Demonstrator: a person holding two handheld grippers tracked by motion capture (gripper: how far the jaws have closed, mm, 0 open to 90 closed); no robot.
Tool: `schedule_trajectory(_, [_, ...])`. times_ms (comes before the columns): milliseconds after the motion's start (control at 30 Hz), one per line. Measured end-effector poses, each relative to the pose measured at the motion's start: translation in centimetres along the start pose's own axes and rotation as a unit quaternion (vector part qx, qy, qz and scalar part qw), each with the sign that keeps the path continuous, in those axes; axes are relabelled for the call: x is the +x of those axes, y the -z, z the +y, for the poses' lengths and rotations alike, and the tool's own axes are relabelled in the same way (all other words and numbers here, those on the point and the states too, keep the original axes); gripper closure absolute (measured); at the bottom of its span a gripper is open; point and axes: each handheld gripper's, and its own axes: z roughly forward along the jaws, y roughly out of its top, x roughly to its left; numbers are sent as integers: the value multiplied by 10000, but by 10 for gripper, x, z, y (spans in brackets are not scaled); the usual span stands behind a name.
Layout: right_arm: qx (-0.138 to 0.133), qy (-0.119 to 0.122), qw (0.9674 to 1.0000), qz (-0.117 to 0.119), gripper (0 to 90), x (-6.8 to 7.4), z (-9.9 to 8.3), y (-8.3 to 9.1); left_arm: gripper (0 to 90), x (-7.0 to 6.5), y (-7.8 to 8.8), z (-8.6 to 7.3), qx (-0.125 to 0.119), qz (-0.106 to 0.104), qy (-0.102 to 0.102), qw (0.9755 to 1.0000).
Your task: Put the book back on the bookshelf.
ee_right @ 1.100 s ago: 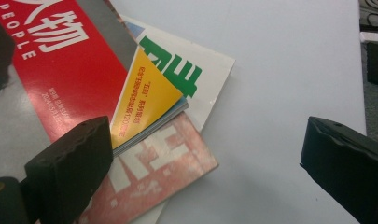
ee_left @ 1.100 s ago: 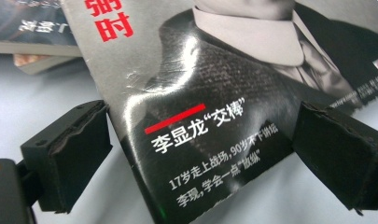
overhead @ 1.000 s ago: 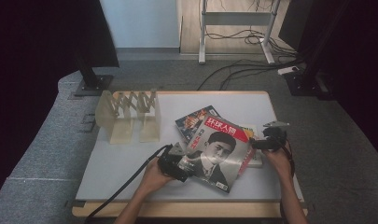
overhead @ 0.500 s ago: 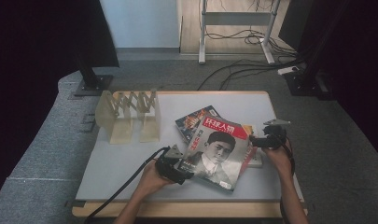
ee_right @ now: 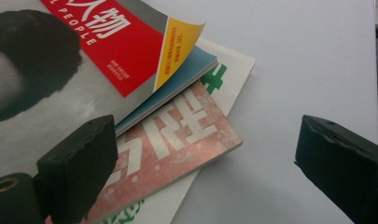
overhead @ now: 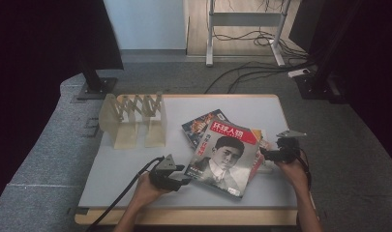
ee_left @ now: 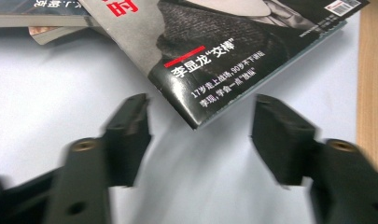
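I have the top magazine [overhead: 222, 157] lying on a loose stack of others [overhead: 203, 124] toward the right half of the bench [overhead: 135, 164], well apart from the wooden folding rack [overhead: 135, 118] at the back left. My left tool [overhead: 176, 180] sits at the magazine's near left corner. In the left gripper view that corner [ee_left: 196, 122] points into the gap between my two jaws, which have just been closing, yet neither pad presses on the paper; the tool is part-way closed and grips nothing. My right tool [overhead: 267, 153] waits at the stack's right edge with its jaws spread wide; in the right gripper view the magazine's curled yellow page corner [ee_right: 179, 44] and the red-printed book [ee_right: 177, 135] under it lie between them, untouched.

To do this well, I think I should slide the left tool a little farther in, so the pads take more than the very tip of the corner; a pinch on the tip alone may tear or slip. I should keep the lower jaw flat on the bench and catch only the top magazine, not the books beneath. The right tool can steady the stack, or take the opposite edge, once the left has a firm bite.
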Motion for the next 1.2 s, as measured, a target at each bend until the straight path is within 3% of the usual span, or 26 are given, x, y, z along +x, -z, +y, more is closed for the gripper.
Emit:
schedule_trajectory(100, [-26,3,10000,18,55,1,-2,5,565,-2,-1,0,-10,9,-54,10000])
schedule_trajectory(200, [-24,15,10000,26,61,0,-4,8,596,0,-4,0,-3,72,-35,10000])
schedule_trajectory(567, [8,-42,10000,-10,63,-8,-7,13,584,0,-20,13,-34,39,-76,10000])
schedule_trajectory(1067, [40,12,10000,18,65,-7,-3,14,570,9,-41,29,-137,60,93,9998])
schedule_trajectory(1200, [64,23,10000,21,65,-7,-3,14,489,10,-35,32,-119,196,23,9997])
